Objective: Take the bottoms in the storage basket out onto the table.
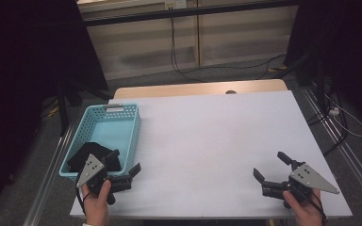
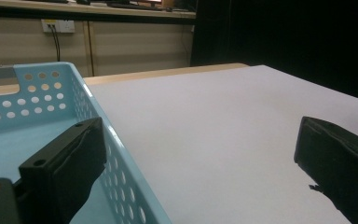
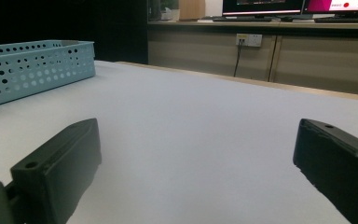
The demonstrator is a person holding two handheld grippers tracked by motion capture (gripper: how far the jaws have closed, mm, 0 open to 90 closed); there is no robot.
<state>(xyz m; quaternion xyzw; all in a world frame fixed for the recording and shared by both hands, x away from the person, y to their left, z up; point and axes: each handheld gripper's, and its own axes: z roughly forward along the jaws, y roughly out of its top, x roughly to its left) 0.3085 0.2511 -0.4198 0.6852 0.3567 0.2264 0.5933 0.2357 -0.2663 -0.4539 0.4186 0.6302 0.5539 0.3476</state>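
— Starting at the left: what is seen?
— A blue basket is set at the table's left edge, a black cloth inside it. The left gripper is held wide open, empty, straddling the basket's near right wall.
— And at the right?
— The right gripper is held wide open too, empty, near the front edge.

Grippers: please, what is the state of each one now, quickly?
Left gripper: jaws open, holding nothing, one jaw over the blue basket rim.
Right gripper: jaws open, holding nothing, above the white table.
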